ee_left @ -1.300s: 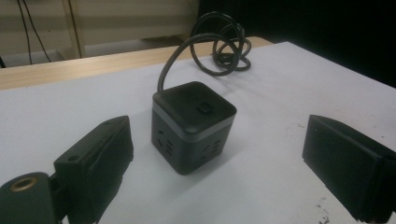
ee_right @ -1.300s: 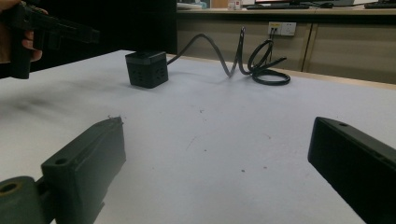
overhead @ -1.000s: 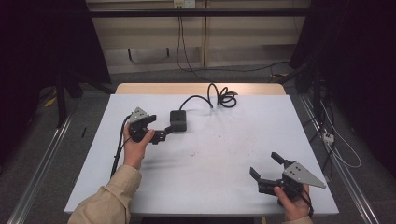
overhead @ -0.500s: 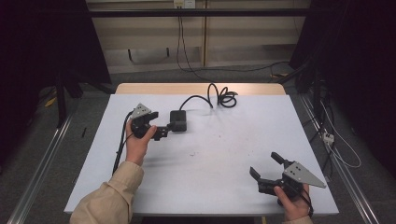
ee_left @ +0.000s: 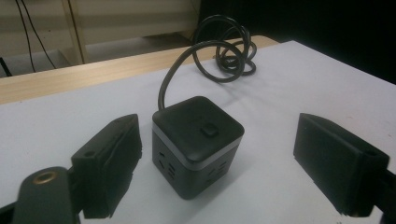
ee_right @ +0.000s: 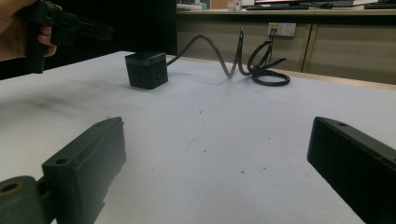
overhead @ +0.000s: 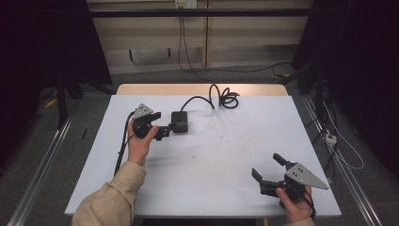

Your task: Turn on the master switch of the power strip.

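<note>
Left gripper view, socket cube (ee_left: 197,144) between wide-open left tool (ee_left: 219,170) jaws, button on top, right tool (overhead: 269,170) wide, apart.

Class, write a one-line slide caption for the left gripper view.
Open left gripper closing in on a black cube power strip, its cable coiled behind on the white table.

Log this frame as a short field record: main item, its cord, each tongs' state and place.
item: black cube power strip, upright on the white table
cord: runs from the cube's back to a coil at the far edge
left tongs: open, jaws either side of the cube, not touching
right tongs: open, near the table's front right corner, holding nothing
</note>
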A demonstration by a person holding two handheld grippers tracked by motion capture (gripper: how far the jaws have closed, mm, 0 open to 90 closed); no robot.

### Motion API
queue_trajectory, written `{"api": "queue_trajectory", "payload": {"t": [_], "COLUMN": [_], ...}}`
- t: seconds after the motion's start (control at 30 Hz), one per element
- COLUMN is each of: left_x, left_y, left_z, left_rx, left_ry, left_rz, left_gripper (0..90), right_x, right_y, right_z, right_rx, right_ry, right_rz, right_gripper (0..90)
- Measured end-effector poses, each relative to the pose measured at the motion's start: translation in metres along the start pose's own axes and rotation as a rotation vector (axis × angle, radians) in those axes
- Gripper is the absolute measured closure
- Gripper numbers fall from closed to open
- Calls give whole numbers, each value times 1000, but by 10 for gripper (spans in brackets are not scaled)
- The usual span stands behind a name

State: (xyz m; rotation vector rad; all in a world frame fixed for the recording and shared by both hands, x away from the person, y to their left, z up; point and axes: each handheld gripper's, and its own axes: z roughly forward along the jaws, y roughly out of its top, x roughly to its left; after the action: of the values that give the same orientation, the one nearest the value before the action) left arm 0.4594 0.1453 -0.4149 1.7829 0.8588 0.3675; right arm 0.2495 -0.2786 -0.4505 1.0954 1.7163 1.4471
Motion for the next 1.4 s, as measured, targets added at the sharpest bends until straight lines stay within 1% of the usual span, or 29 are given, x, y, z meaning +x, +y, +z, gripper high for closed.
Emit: {"api": "queue_trajectory", "payload": {"t": [0.27,0.37,0.5,0.57,0.67,0.8,0.9,0.97,1.03,1.1,1.2,1.23,1.27,1.3,1.4], "left_x": [-1,-1,-1,-1,0,0,1,2,3,3,2,2,1,2,1], "left_y": [4,5,5,5,6,7,7,6,7,7,9,9,10,10,12], "left_z": [3,5,7,8,10,12,13,15,15,17,19,20,21,21,23], "left_rx": [9,8,16,20,27,30,40,47,54,56,67,65,64,68,68], "left_ry": [-12,-17,-6,-6,-2,0,7,8,8,4,1,-3,-1,-1,-3], "left_rz": [8,3,16,9,10,8,7,0,4,4,4,-1,-2,6,0], "left_gripper": [195,234,255,271,294,348,362,407,415,454,470,494,494,505,530], "right_x": [0,1,0,0,0,0,0,0,0,0,-1,-1,-1,-1,-1], "right_y": [0,1,1,1,1,2,1,2,2,2,2,2,2,2,2], "right_z": [0,0,-1,-1,-2,-2,-2,-2,-2,-2,-2,-2,-2,-2,-2], "right_rx": [0,-5,-7,-9,-10,-12,-10,-11,-12,-12,-12,-13,-13,-13,-14], "right_ry": [1,-5,-9,-11,-13,-13,-12,-12,-13,-12,-13,-14,-14,-14,-14], "right_rz": [-3,0,0,4,0,-1,-1,-1,-1,-3,-4,-2,-2,-3,0], "right_gripper": [44,46,48,49,50,51,51,52,52,54,56,56,56,56,56]}}
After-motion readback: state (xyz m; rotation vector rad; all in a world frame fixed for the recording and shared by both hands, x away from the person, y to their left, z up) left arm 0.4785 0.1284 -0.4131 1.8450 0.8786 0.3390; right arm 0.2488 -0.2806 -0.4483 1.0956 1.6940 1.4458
